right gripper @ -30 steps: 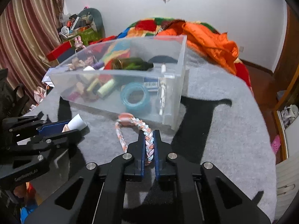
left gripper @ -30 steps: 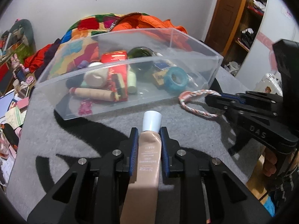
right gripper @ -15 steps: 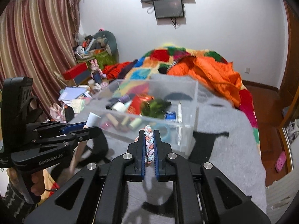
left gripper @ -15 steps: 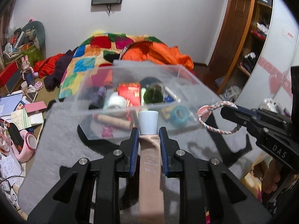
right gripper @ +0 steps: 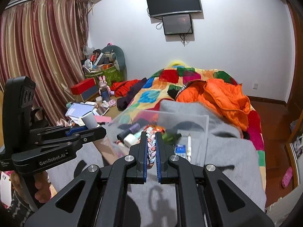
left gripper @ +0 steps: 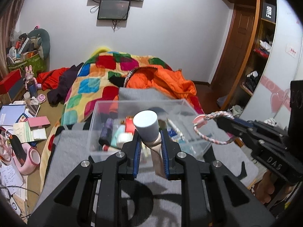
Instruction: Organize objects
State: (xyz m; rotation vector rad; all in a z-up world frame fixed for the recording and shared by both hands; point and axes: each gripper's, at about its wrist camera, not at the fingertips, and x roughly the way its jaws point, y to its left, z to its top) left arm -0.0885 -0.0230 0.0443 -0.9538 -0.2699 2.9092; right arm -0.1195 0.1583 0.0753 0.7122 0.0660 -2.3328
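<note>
Left gripper (left gripper: 150,147) clamped on a beige cosmetic tube (left gripper: 154,149), white cap (left gripper: 145,125) pointing up and forward; tube body hangs down between the blue pads.

Right gripper (right gripper: 151,147) clenched on a braided rope loop (right gripper: 151,147); from the left wrist view the loop (left gripper: 212,127) dangles free ahead of the jaws, with a pink tag at its far end.

Both loads are held in the air, just short of the clear plastic bin (left gripper: 106,106) on the grey blanket (left gripper: 72,141). The bin holds spools, a tape roll, a pen, a green bottle.

Beyond it: patchwork quilt (left gripper: 90,85), orange jacket (left gripper: 164,79).

Risks, as I judge them:
- The tube is gripped near its neck and is soft-walled, so it could slip or swing out at release and land outside the bin.
- The slack loop could snag the bin rim or the left gripper.
- The grippers sit close together and could collide over the bin.
</note>
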